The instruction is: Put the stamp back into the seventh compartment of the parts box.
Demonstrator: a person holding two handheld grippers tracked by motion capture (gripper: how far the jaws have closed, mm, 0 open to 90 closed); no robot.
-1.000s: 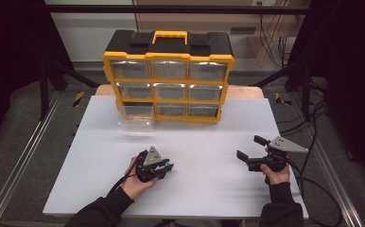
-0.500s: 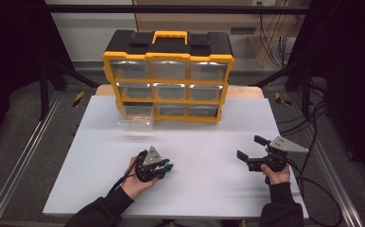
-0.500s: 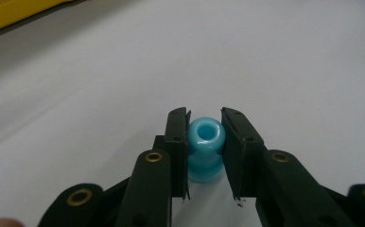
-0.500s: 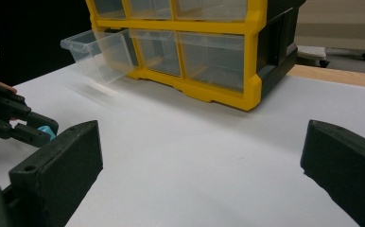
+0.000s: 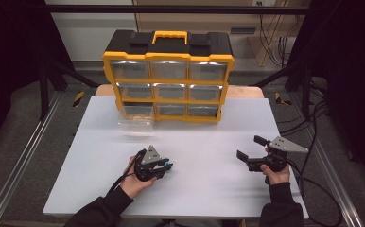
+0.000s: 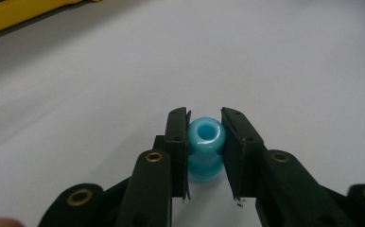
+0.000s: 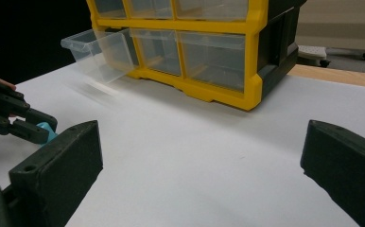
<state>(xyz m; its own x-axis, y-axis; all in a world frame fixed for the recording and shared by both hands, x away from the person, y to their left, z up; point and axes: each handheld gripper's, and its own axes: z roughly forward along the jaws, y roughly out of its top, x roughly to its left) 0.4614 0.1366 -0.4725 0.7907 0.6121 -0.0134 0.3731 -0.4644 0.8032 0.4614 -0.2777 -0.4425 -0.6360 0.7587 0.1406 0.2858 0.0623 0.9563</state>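
Nothing has shifted over the last second: both hands rest in the same places on the white surface (image 5: 195, 189), and the small blue bead (image 6: 206, 147) sits in the left gripper (image 6: 205, 142) just as before. The jaws are closed most of the way, pads pressing on either side of the bead, whose hole faces the camera. In the high view the left gripper (image 5: 164, 166) lies low over the near part of the surface, the blue showing at its tip. So the pick-up looks finished and the carry not yet begun; this reads as a pause.

The right gripper (image 5: 247, 147) rests off to the right with its jaws spread wide and nothing between them.

Ahead stands the yellow drawer cabinet (image 5: 169, 75) at the far edge. Its lower-left clear drawer (image 5: 135, 116) is pulled out over the surface, open at the top and seemingly empty, which makes it the likely place for the bead. The stretch of surface between the left gripper and that drawer is bare, so nothing blocks the way; the drawer's front wall is the one thing to lift over.
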